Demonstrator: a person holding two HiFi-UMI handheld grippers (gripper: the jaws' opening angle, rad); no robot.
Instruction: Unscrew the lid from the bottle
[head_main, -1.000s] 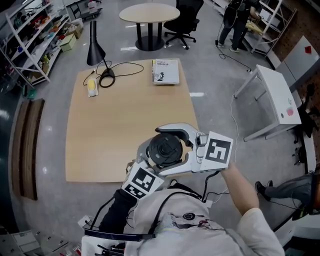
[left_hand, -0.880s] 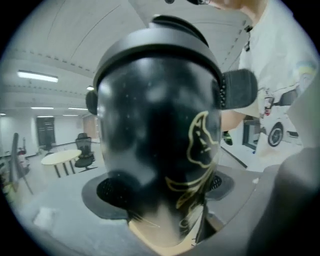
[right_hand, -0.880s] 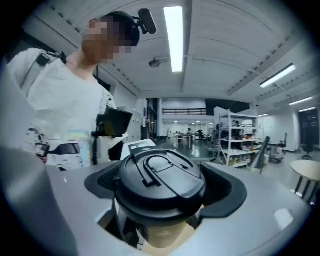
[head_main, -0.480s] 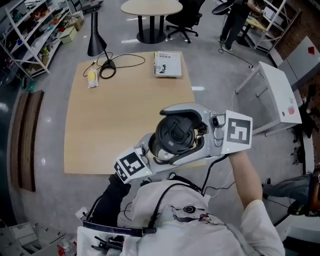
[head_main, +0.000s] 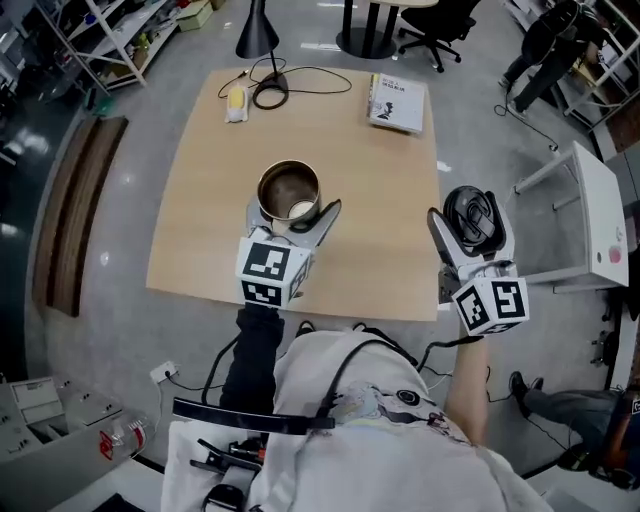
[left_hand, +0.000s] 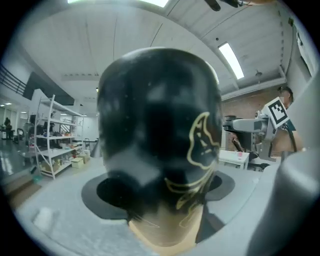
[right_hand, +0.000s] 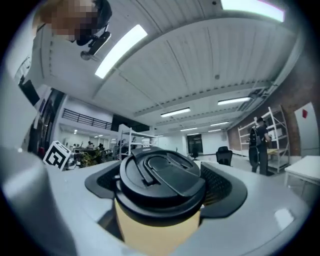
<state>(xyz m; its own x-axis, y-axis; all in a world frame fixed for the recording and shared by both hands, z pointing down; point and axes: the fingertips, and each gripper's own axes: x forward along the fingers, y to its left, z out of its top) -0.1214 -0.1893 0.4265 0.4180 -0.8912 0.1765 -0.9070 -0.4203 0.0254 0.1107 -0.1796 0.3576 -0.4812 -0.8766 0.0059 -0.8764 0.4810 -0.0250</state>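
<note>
Left gripper is clamped round the bottle, held upright over the table with its open mouth facing up. Right gripper is clamped on the lid, well apart to the bottle's right, beyond the table's edge. The lid is off (separation judged complete), and the left hand stands nearer the table for setting down.

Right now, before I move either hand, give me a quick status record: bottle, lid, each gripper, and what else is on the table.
bottle: black, top open, steel inside showing, over the wooden table
lid: black, off the bottle, out past the table's right edge
left gripper: jaws closed on the bottle
right gripper: jaws closed on the lid
far end of table: book, lamp with its cable
task state: lid and bottle apart
</note>
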